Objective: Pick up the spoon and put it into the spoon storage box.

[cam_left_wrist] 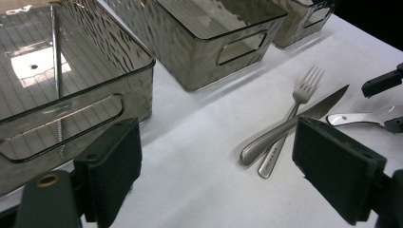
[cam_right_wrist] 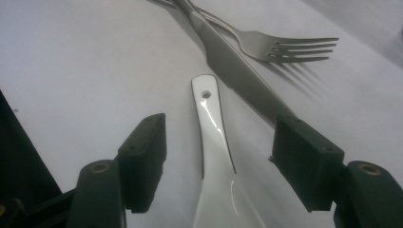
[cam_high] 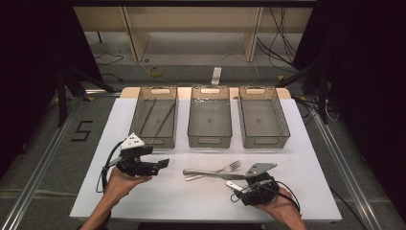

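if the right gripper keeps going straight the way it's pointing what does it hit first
Probably the white spoon: its handle lies between the open fingers of the right gripper. Beyond it lie the knife and fork.

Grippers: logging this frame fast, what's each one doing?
Left gripper: open, holding nothing, above the table.
Right gripper: open, jaws either side of the white spoon, not closed on it.
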